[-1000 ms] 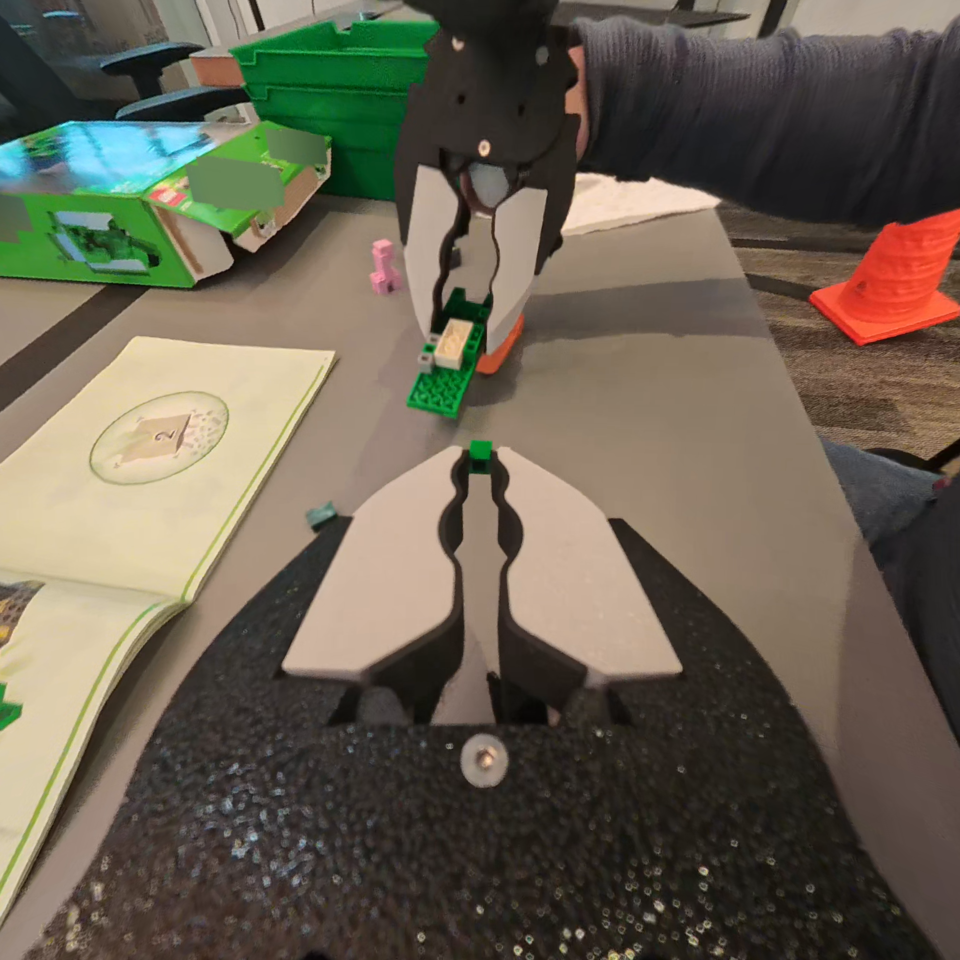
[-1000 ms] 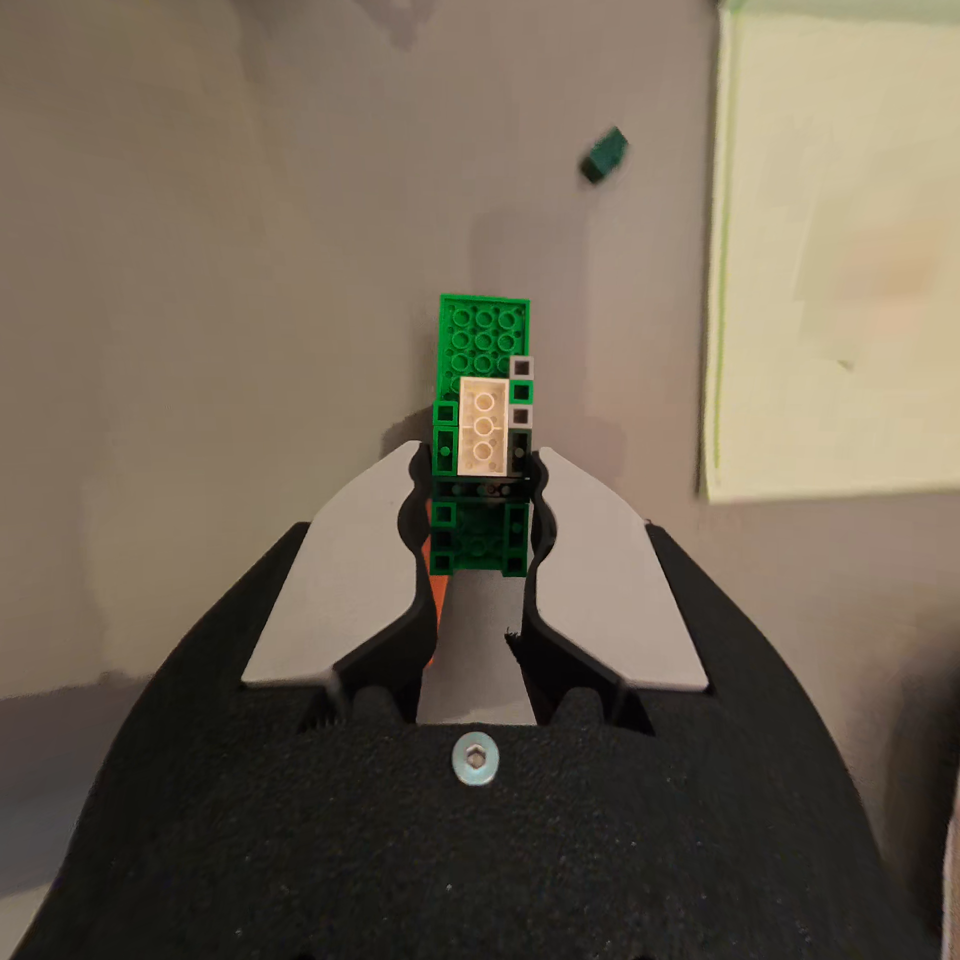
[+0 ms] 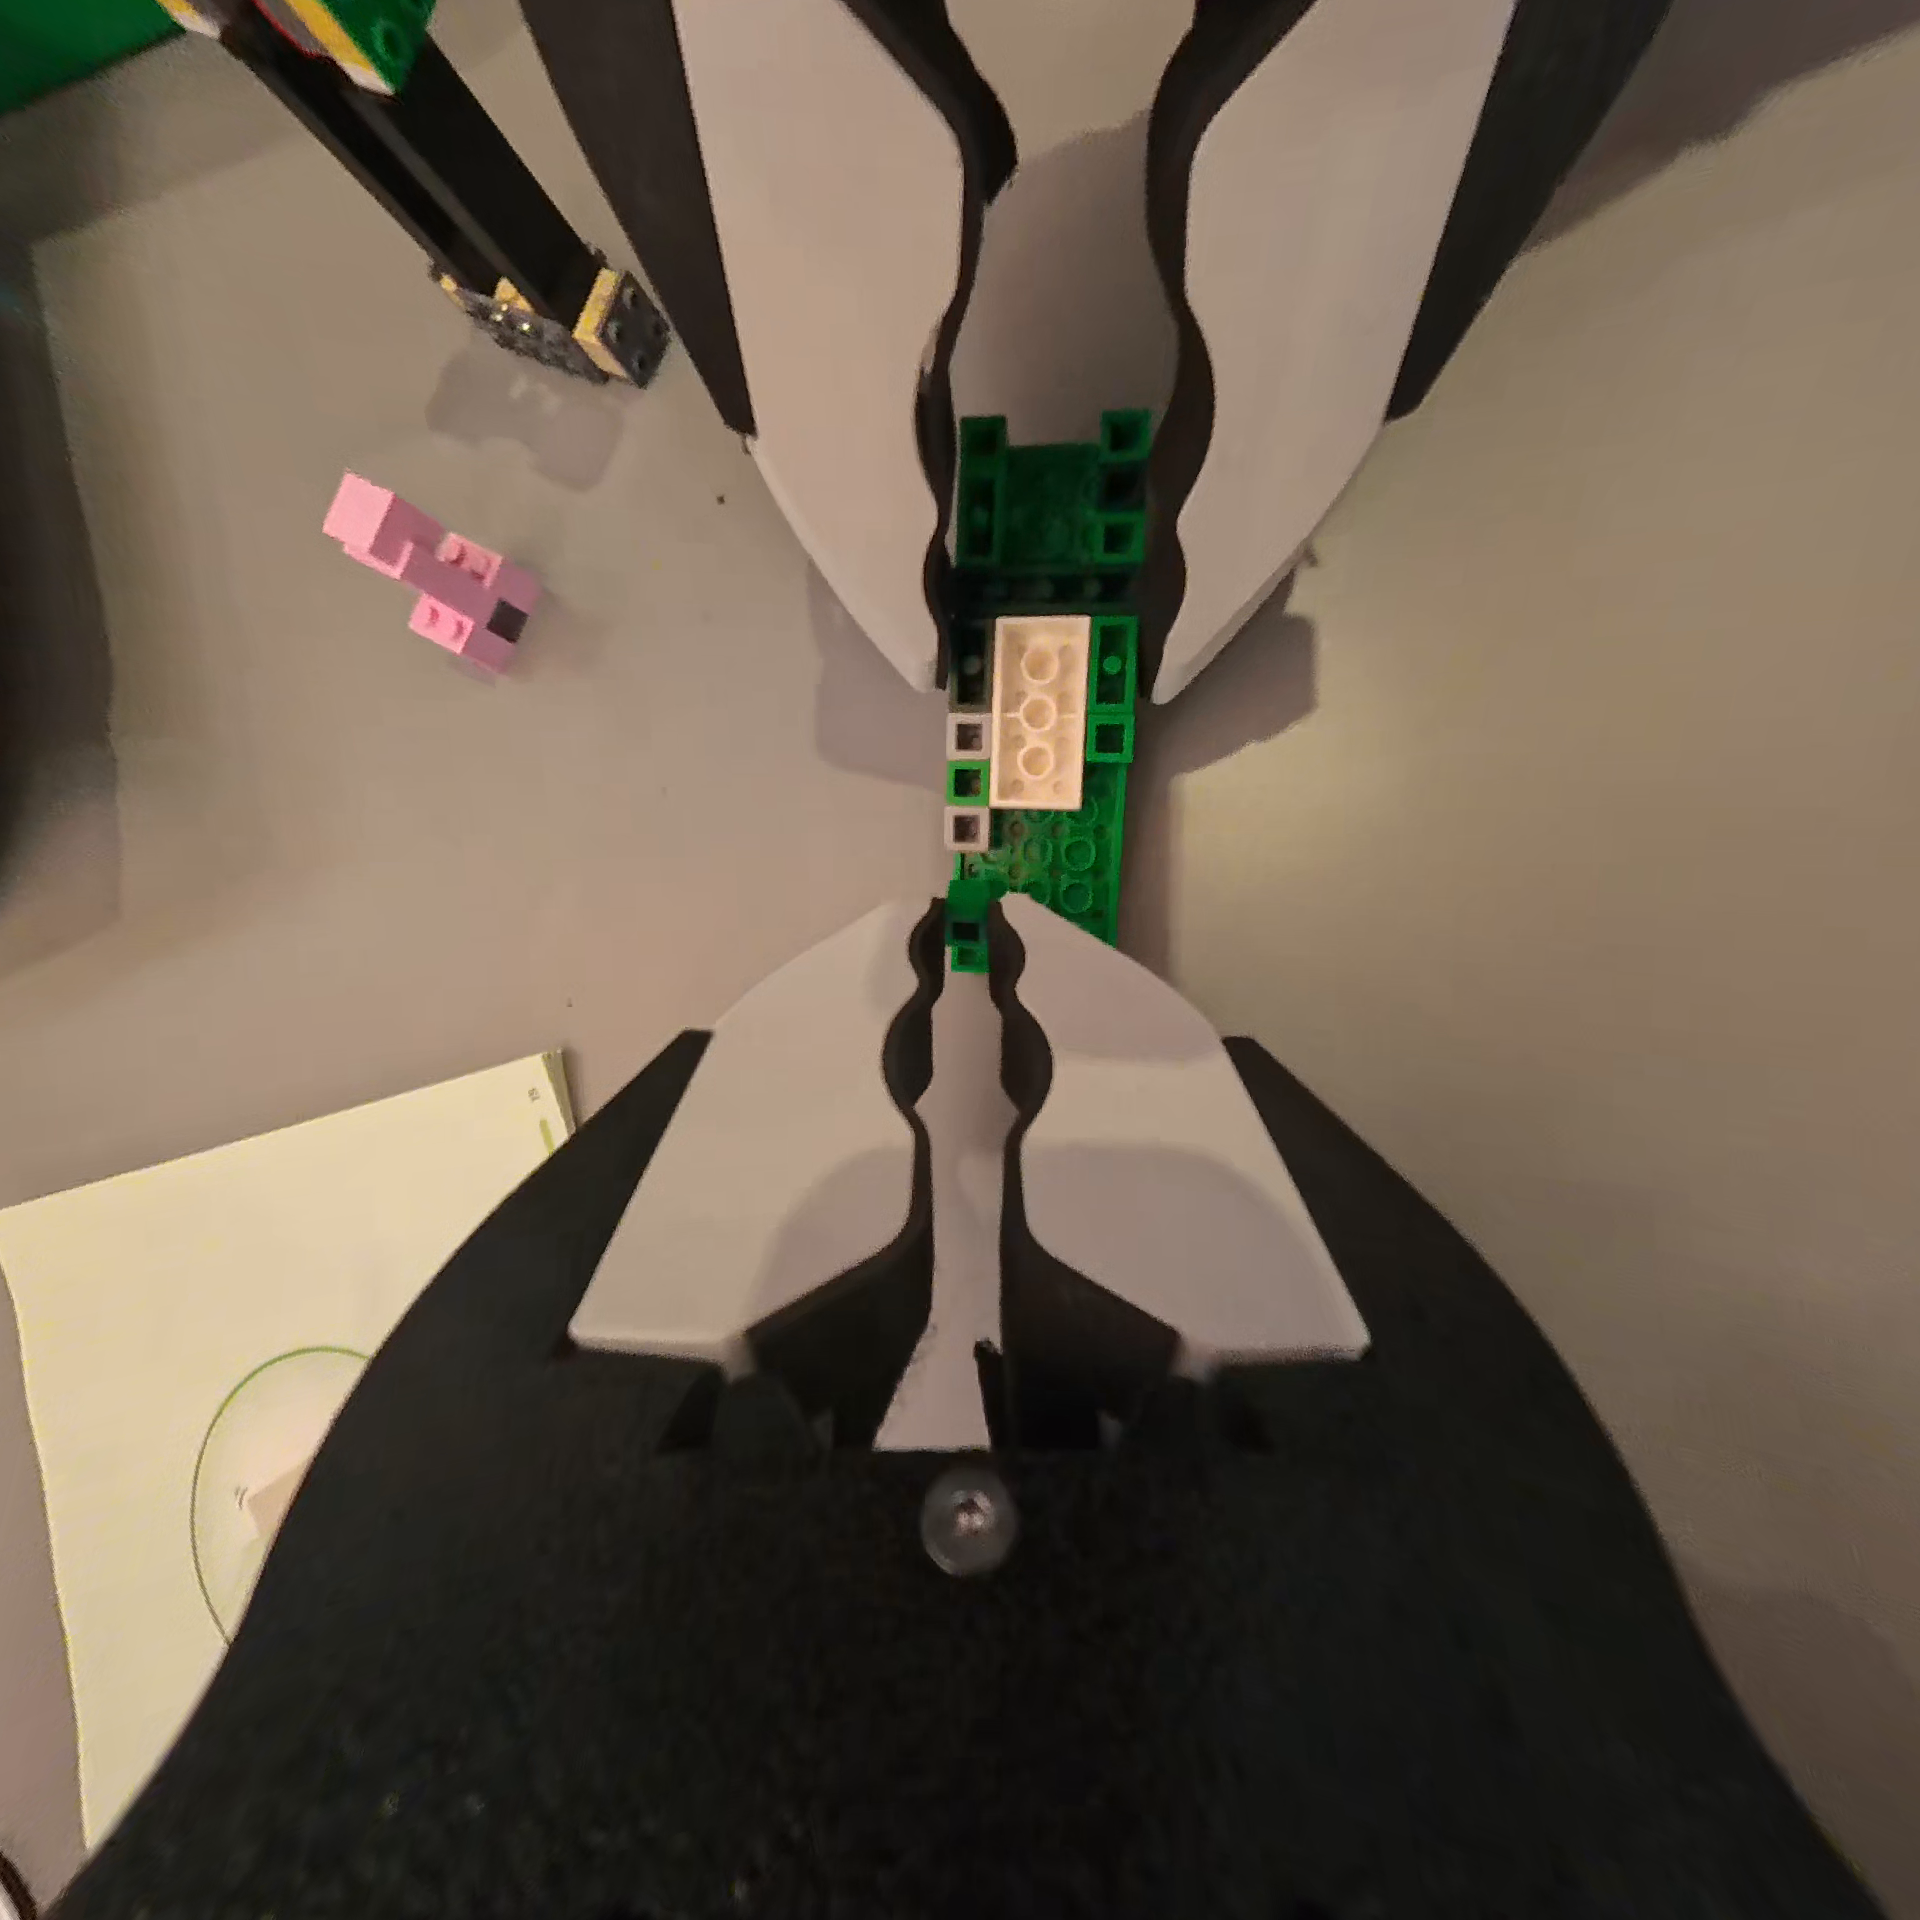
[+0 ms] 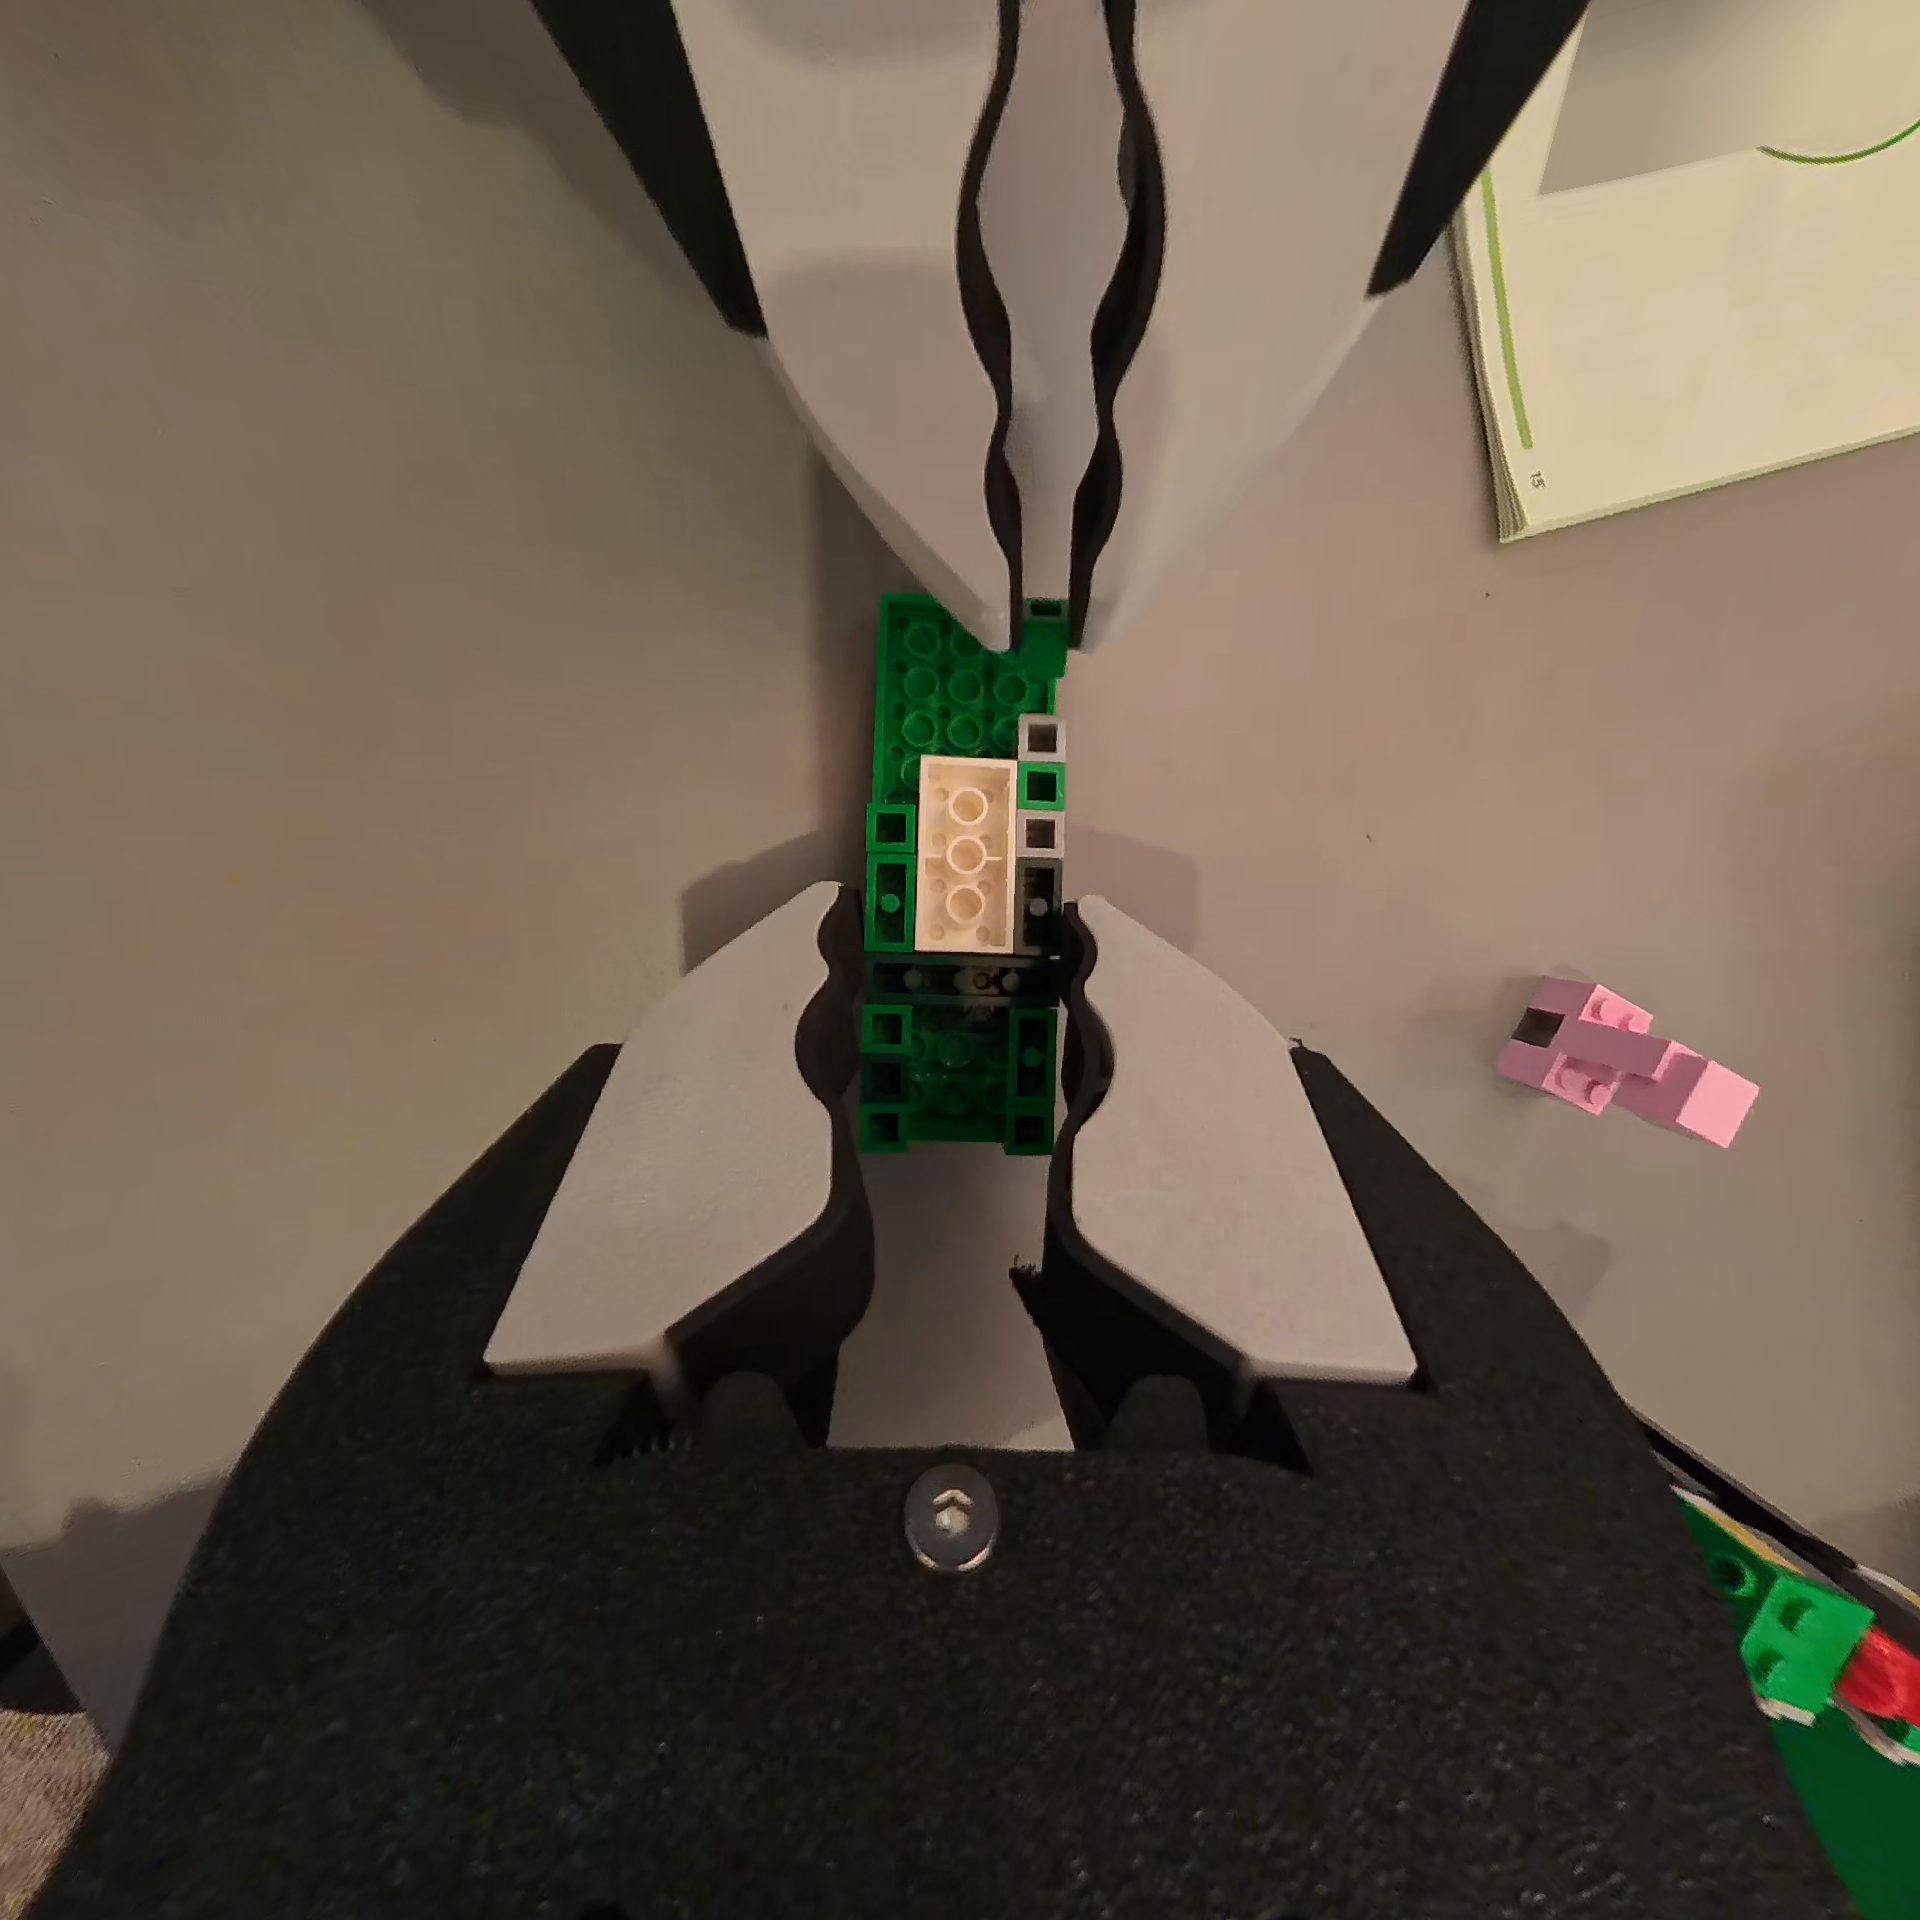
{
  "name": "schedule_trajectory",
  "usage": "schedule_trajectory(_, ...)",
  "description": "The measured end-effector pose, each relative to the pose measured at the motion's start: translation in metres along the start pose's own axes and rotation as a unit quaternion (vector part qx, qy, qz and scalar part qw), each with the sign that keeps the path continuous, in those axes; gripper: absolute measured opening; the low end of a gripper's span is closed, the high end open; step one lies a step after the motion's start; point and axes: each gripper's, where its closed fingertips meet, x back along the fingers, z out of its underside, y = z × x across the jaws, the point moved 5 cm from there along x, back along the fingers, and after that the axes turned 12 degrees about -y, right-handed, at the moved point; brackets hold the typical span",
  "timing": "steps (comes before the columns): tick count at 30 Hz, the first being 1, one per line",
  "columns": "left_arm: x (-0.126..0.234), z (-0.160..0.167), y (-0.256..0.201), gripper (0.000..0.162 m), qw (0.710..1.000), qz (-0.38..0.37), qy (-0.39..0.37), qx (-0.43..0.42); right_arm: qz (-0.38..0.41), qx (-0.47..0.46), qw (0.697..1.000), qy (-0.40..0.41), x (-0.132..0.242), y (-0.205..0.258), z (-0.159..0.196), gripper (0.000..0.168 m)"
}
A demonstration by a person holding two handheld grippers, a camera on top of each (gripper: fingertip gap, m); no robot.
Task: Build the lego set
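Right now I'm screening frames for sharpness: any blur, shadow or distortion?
Left wrist view: wide-angle bending, edges soft, green build fairly sharp, both grippers cast soft shadows on the table. Right wrist view: similar bending, cream brick crisp, pink piece slightly soft.

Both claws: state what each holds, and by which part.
Left claw pinches a small green brick by its sides; right claw clamps the green build across its long edges.

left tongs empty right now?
No, in the left wrist view the left tongs are closed on a small green brick at the near corner of the green build.
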Motion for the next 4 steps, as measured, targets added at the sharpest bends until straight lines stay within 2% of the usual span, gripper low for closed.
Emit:
schedule_trajectory(1, -0.0011, -0.0003, 0.0, 0.007, 1.0, 0.005, 0.003, -0.001, 0.0, -0.002, 1.0, -0.004, 0.0001, -0.0002, 0.0003, 0.036)
schedule_trajectory(4, -0.0043, 0.0003, 0.0003, 0.007, 1.0, 0.015, 0.017, -0.005, -0.001, -0.007, 1.0, -0.017, 0.0002, -0.0005, 0.0008, 0.036)
